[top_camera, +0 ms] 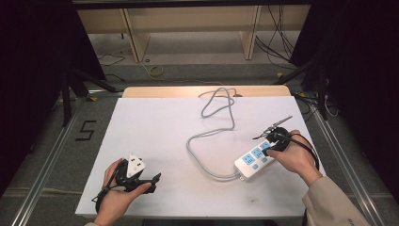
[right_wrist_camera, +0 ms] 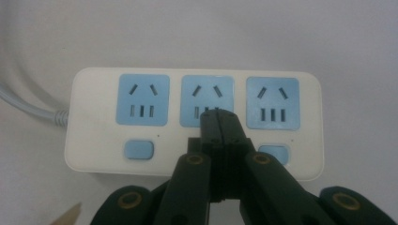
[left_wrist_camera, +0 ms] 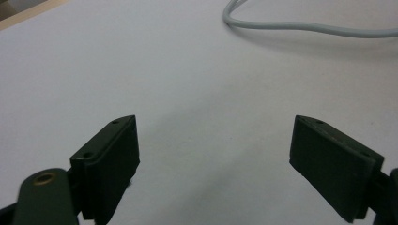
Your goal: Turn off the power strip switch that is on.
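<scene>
Pressing down over the power strip, your right gripper has its jaws pressed together with nothing between them, tips over the middle socket, right above the middle switch. The strip lies flat on the white table at the right side, near the front edge, its grey cord looping away toward the far edge. Your left gripper sits at the front left of the table, well apart from the strip, jaws spread wide over bare surface, holding nothing. Handling guess: the strip looks like hard, smooth plastic, light, likely to slide on the table if pushed sideways, so press straight down; for lifting, grab across the narrow body near the cord end, not the cord itself. The cord looks stiff enough to drag or twist the strip. The right gripper view gives you three blue sockets and rocker switches close up, which the high view blurs into small blue patches. The high view gives the full cord path and both hands' spacing; the left gripper view just catches a bit of cord far ahead.
</scene>
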Available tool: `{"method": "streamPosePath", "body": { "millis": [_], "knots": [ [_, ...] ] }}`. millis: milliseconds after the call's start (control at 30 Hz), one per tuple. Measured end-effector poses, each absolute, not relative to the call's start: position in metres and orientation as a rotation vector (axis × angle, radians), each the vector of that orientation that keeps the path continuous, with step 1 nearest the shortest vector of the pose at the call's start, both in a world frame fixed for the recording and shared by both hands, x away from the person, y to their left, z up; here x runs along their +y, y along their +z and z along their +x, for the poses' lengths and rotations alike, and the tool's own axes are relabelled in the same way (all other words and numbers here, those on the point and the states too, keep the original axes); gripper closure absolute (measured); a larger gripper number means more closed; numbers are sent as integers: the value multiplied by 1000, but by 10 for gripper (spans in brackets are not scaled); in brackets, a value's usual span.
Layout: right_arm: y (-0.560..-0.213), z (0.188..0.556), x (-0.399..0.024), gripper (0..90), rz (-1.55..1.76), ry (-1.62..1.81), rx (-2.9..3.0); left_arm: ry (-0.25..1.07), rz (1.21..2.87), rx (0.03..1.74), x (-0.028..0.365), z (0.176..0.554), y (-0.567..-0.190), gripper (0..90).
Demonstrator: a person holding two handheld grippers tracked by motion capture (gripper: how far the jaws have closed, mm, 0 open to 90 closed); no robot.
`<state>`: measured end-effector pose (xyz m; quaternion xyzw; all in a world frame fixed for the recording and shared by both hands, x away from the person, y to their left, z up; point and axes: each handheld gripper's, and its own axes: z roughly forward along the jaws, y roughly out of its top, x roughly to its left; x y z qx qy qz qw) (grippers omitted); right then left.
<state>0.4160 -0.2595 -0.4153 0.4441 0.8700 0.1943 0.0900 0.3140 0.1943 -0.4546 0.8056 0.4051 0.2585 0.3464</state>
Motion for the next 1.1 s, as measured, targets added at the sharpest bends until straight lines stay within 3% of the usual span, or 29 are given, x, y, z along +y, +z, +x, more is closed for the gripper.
{"method": "streamPosePath", "body": {
  "millis": [1100],
  "knots": [
    [-416, 390, -276, 900, 1196, 933, 2450, 663, 2086, 1052, 194, 313, -455, 157]
  ]
}}
